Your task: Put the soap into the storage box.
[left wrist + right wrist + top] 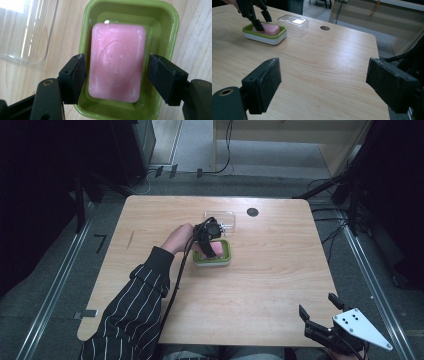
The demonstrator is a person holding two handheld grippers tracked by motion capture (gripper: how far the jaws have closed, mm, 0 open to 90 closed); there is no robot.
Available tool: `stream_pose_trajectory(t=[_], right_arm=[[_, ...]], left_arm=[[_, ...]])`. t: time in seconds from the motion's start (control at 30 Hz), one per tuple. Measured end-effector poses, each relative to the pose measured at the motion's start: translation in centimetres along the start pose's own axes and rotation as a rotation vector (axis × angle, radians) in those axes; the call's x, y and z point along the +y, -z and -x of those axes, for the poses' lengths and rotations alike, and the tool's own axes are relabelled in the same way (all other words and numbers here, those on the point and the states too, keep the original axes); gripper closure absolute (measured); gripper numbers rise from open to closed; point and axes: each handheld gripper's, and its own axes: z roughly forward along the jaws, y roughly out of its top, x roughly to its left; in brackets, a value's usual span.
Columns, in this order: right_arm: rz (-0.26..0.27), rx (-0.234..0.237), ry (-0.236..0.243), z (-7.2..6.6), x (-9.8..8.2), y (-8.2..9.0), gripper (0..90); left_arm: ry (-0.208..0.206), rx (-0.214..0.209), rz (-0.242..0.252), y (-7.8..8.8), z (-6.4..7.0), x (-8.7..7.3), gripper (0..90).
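A pink bar of soap (pixel 117 62) lies flat in a green soap dish (pixel 172 22) with a white base (pixel 267 38), near the middle of the wooden table (pixel 260 285). My left gripper (pixel 117 58) reaches down into the dish (pixel 226 260). Its pads stand on either side of the soap with a thin gap at each side, so it is open and not pressing. In the right gripper view the left gripper (pixel 263 23) straddles the soap (pixel 272 29). My right gripper (pixel 317 305) hovers by the table's near right corner, wide open (pixel 323 66) with nothing between its pads.
A clear plastic lid (pixel 220 216) lies on the table just behind the dish. A round cable hole (pixel 252 212) sits near the far edge. A striped sleeve (pixel 135 310) crosses the near left of the table. Dark stands and cables ring the table.
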Motion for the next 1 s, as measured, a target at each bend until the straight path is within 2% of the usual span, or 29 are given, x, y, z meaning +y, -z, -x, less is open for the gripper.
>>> stream_pose_trajectory(t=[0.13,0.3,0.43,0.6,0.83,0.87,1.0], right_arm=[[0.002,0.004,-0.001,0.0,0.0,-0.1,12.9],[0.001,0.007,0.002,0.0,0.1,-0.2,12.9],[0.004,0.011,0.002,-0.1,0.1,-0.2,12.9],[0.004,0.016,0.003,-0.1,0.2,-0.4,12.9],[0.007,0.019,0.003,-0.1,0.2,-0.3,12.9],[0.007,0.020,0.003,-0.1,0.2,-0.3,12.9],[0.007,0.020,0.005,-0.1,0.2,-0.3,12.9]], left_arm=[[0.047,-0.022,-0.022,-0.1,0.0,-0.3,26.0],[0.102,-0.025,-0.041,0.4,0.0,-0.6,12.8],[0.154,-0.035,-0.058,0.6,0.2,-1.1,7.7],[0.193,-0.030,-0.087,1.1,0.8,-2.1,3.5],[0.243,-0.020,-0.093,1.9,1.8,-3.7,3.4],[0.262,-0.014,-0.086,1.9,2.0,-3.9,3.4],[0.281,-0.017,-0.093,2.2,2.5,-4.8,3.4]])
